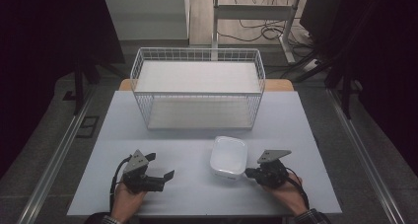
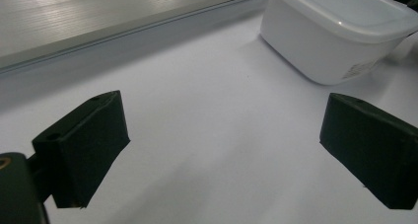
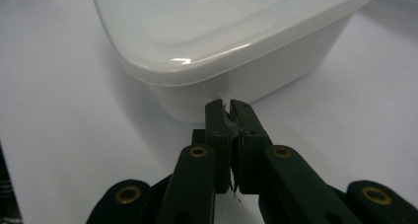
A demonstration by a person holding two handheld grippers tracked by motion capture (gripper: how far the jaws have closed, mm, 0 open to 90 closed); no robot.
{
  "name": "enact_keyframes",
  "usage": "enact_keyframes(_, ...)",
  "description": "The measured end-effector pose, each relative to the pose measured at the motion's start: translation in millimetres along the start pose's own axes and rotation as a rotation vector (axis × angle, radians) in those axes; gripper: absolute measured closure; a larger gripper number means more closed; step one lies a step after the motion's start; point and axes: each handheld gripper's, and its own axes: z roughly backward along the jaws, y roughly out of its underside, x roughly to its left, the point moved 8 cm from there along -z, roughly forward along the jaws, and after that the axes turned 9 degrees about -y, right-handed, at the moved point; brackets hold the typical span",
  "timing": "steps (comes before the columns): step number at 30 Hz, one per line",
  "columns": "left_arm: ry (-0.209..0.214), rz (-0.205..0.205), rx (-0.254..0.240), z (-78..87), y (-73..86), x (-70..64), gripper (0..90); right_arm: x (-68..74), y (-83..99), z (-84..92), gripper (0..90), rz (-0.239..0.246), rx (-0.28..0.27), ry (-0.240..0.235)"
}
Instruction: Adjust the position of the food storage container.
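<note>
Black left gripper (image 1: 158, 167) jaws wide apart; right gripper (image 3: 227, 110) pressed together beside white container (image 3: 222, 41).

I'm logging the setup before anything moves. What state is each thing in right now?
Plastic container: lid on, upright on the table.
Wire basket: on its side, opening toward the person, nothing in it.
Left gripper: jaws wide open, holding nothing.
Right gripper: jaws shut, tips close to the container's side; contact unclear.

High view above the bench's (image 1: 197, 184) near edge facing forward and down, both gripper views low, close, sharing the white container (image 1: 228, 157).
</note>
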Motion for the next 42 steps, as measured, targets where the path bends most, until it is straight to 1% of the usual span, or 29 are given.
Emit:
enact_keyframes(2,-0.001,0.000,0.000,0.1,-0.1,-0.1,4.0,4.8,-3.0,-4.8,87.4,0.004,-0.002,-0.026)
enact_keyframes(3,-0.003,-0.001,0.000,0.2,-0.2,-0.2,4.0,4.8,-3.0,-4.8,87.4,0.004,-0.002,-0.026)
enact_keyframes(4,0.000,0.005,0.001,0.0,-0.6,-0.5,4.0,11.1,-6.5,-11.2,87.4,0.024,0.010,-0.038)
enact_keyframes(5,0.001,0.008,0.002,-0.3,-0.8,-0.7,4.0,13.3,-8.0,-13.8,87.4,0.038,0.016,-0.043)
enact_keyframes(7,0.003,0.010,0.005,-0.8,-0.9,-1.2,4.0,14.7,-9.2,-15.9,87.5,0.044,0.018,-0.046)
enact_keyframes(8,0.008,0.007,0.013,-1.6,-0.3,-2.7,4.0,18.7,-12.5,-22.2,88.1,0.045,0.018,-0.070)
enact_keyframes(9,0.008,0.001,0.019,-2.3,0.1,-3.6,4.0,19.7,-13.6,-24.5,88.3,0.045,0.017,-0.075)
enact_keyframes(12,0.009,-0.006,0.028,-3.3,0.2,-6.2,4.0,25.0,-20.0,-34.0,88.5,0.059,0.016,-0.085)
enact_keyframes(13,0.009,-0.006,0.028,-3.3,0.2,-6.2,4.1,25.0,-20.0,-34.0,88.5,0.059,0.016,-0.085)
enact_keyframes(14,0.003,-0.015,0.039,-4.2,0.7,-7.5,4.1,28.9,-25.4,-39.9,88.7,0.062,0.010,-0.095)
enact_keyframes(16,-0.004,-0.033,0.053,-5.2,1.9,-9.3,4.0,32.1,-29.0,-44.6,88.8,0.076,0.014,-0.094)
enact_keyframes(17,0.003,-0.040,0.060,-5.1,2.1,-10.9,4.2,33.9,-30.1,-46.1,88.7,0.083,0.018,-0.095)
enact_keyframes(19,0.013,-0.038,0.061,-4.8,0.6,-14.3,6.3,34.9,-30.1,-46.2,88.8,0.099,0.022,-0.088)
enact_keyframes(21,0.012,-0.044,0.062,-5.1,-2.8,-19.5,13.5,32.4,-29.5,-42.6,88.7,0.093,0.021,-0.076)
enact_keyframes(23,0.015,-0.058,0.067,-6.5,-6.3,-27.4,26.7,27.5,-28.9,-36.6,88.7,0.081,0.013,-0.066)
enact_keyframes(26,0.062,-0.063,0.074,-10.6,-9.3,-43.3,43.7,17.8,-25.5,-25.7,88.7,0.058,0.005,-0.027)
enact_keyframes(27,0.066,-0.065,0.077,-12.9,-10.1,-48.1,48.0,13.9,-24.3,-21.7,88.7,0.055,0.001,-0.011)
enact_keyframes(28,0.066,-0.071,0.083,-16.0,-11.0,-52.3,54.0,9.2,-23.3,-17.8,88.7,0.053,-0.003,0.007)
enact_keyframes(30,0.077,-0.080,0.092,-23.8,-13.3,-59.8,65.6,-3.2,-23.2,-10.6,88.7,0.028,-0.018,0.048)
enact_keyframes(31,0.077,-0.080,0.092,-23.8,-13.3,-59.8,69.7,-3.2,-23.2,-10.6,88.7,0.028,-0.018,0.048)
enact_keyframes(32,0.083,-0.094,0.106,-32.3,-14.8,-65.4,75.3,-15.6,-26.3,-7.6,88.7,0.009,-0.037,0.073)
enact_keyframes(33,0.083,-0.094,0.106,-32.3,-14.8,-65.4,78.6,-20.6,-27.8,-7.1,88.6,0.006,-0.041,0.084)
enact_keyframes(34,0.073,-0.130,0.125,-40.4,-13.7,-69.2,83.4,-28.1,-30.6,-7.0,88.6,0.000,-0.051,0.102)
enact_keyframes(35,0.073,-0.130,0.125,-40.4,-13.7,-69.2,86.6,-32.3,-32.5,-7.5,88.6,-0.001,-0.051,0.113)
enact_keyframes(36,0.049,-0.172,0.144,-46.5,-11.7,-70.1,89.3,-38.4,-36.4,-9.0,88.6,0.001,-0.054,0.125)
enact_keyframes(37,0.049,-0.172,0.144,-46.5,-11.7,-70.1,90.0,-41.8,-39.2,-10.4,88.6,0.001,-0.058,0.127)
enact_keyframes(39,0.037,-0.175,0.163,-50.5,-10.0,-68.7,90.0,-48.2,-47.2,-15.3,88.6,-0.015,-0.076,0.114)
enact_keyframes(40,0.031,-0.163,0.175,-53.7,-9.1,-66.3,90.0,-50.1,-51.7,-19.7,88.6,-0.024,-0.086,0.096)
enact_keyframes(42,0.029,-0.142,0.180,-56.6,-9.6,-63.8,90.0,-48.5,-55.8,-28.0,88.7,-0.022,-0.079,0.072)
